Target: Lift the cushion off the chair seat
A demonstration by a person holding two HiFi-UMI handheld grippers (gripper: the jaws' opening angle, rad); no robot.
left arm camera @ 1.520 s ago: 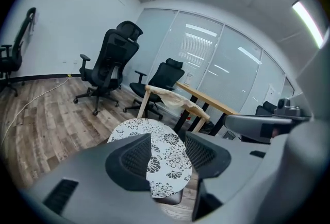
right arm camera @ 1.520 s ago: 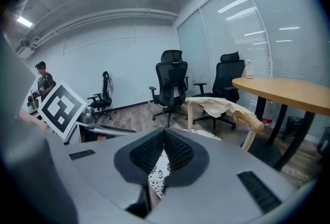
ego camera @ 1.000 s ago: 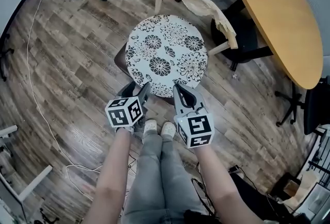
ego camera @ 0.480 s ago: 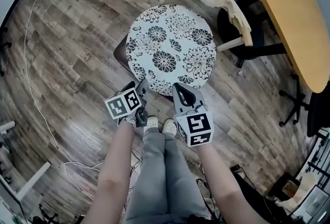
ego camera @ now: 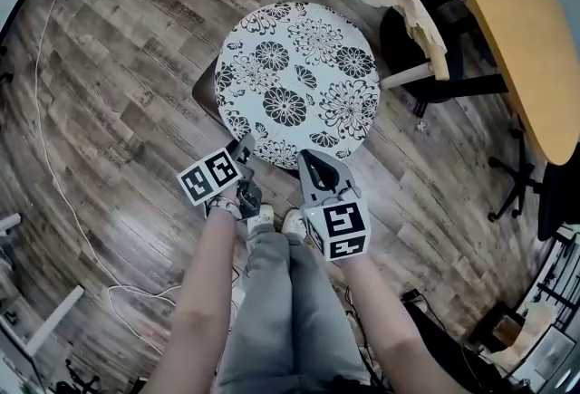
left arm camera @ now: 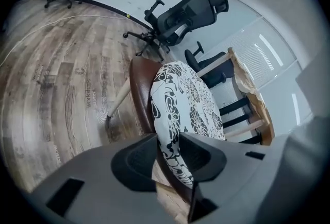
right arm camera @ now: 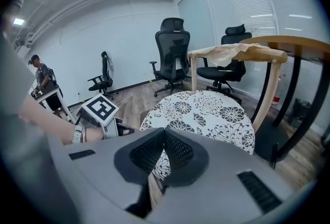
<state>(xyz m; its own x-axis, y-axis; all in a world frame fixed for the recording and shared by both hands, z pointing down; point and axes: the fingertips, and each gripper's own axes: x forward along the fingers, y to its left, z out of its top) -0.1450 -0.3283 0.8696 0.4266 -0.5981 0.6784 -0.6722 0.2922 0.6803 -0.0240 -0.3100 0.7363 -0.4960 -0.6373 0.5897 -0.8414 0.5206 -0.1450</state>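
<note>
Both grippers sit lower now: left gripper (ego camera: 244, 150) jaws just closing, pinching cushion (ego camera: 294, 80) rim plus seat (ego camera: 203, 90) edge, right gripper (ego camera: 304, 160) jaws closed; probably soft, light, so grab rim only.

The round cushion (ego camera: 297, 80), white with black flower prints, lies flat on the chair seat (ego camera: 205, 91) and covers nearly all of it. Only a dark brown crescent of the seat shows past the cushion's left edge, and the cushion sits level, uncreased
</note>
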